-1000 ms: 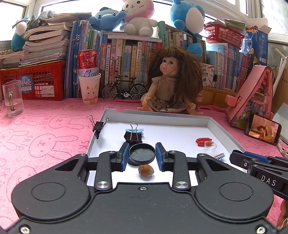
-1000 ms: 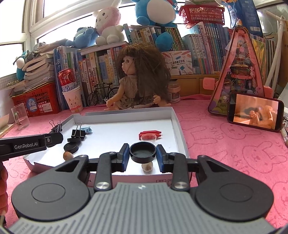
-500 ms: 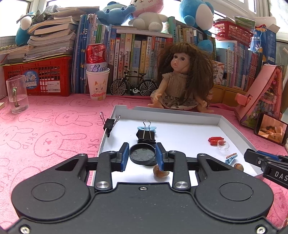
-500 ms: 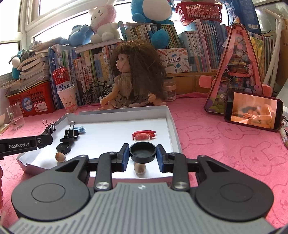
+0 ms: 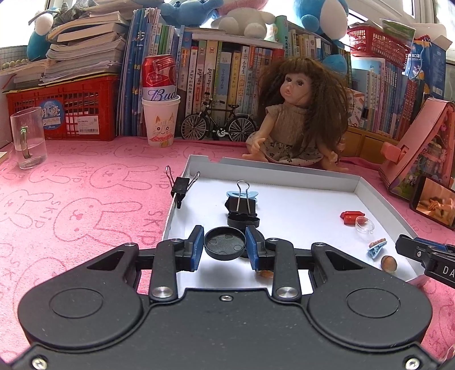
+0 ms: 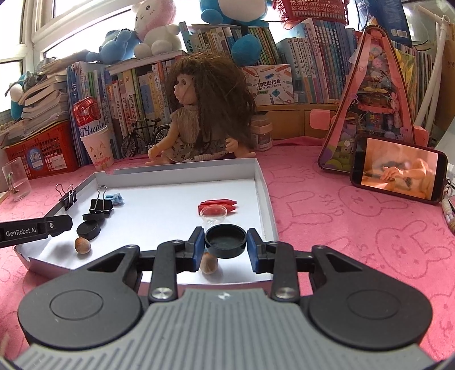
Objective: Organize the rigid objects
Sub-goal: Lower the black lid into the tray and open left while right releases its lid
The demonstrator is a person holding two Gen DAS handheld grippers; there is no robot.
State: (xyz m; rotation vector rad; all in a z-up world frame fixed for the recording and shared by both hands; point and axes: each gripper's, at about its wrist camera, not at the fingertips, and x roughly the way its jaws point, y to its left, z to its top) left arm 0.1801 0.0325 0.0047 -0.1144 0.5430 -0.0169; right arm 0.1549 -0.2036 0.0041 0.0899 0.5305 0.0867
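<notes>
Round matte black cap [image 5: 225, 246] between ribbed blue pads [image 5: 197, 248]

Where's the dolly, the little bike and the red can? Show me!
Doll [image 5: 295, 113], left wrist view, on its dress at the chest.
Toy bicycle [image 5: 219, 122], left wrist view, on its frame.
Red can [image 5: 157, 75], left wrist view, on its red side.

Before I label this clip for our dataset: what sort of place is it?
Most likely a child's room or home study corner: children's books packed along the back, plush toys on top of them, and a doll sitting on a pink bunny-print cloth.
</notes>
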